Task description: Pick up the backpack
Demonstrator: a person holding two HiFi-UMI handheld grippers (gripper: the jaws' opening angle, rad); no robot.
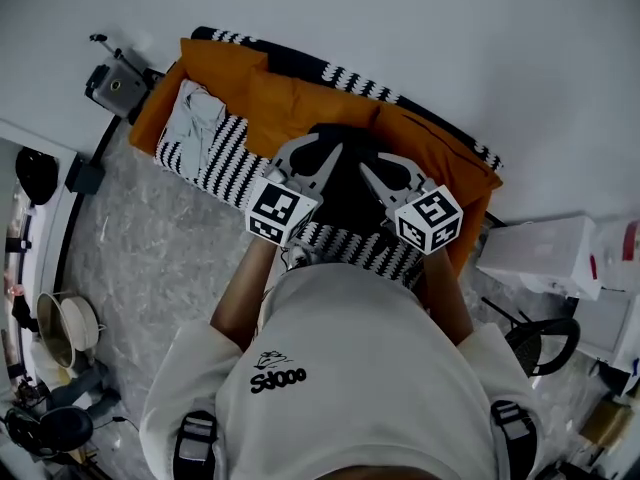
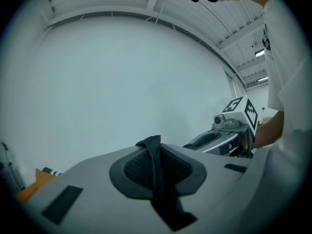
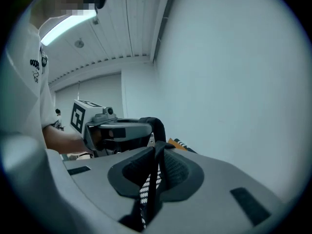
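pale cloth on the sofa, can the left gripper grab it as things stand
Probably not yet: the left gripper is shut on the backpack strap, so it is taken. Nothing lies over the pale cloth itself.

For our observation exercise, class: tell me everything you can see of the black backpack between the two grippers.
The backpack is black, soft-looking fabric. In the head view it is mostly hidden between the tools, above the orange cushion and striped blanket. One black webbing strap is pinched in the left hand-held gripper, and another in the right hand-held gripper. Whether its base touches the blanket cannot be told.
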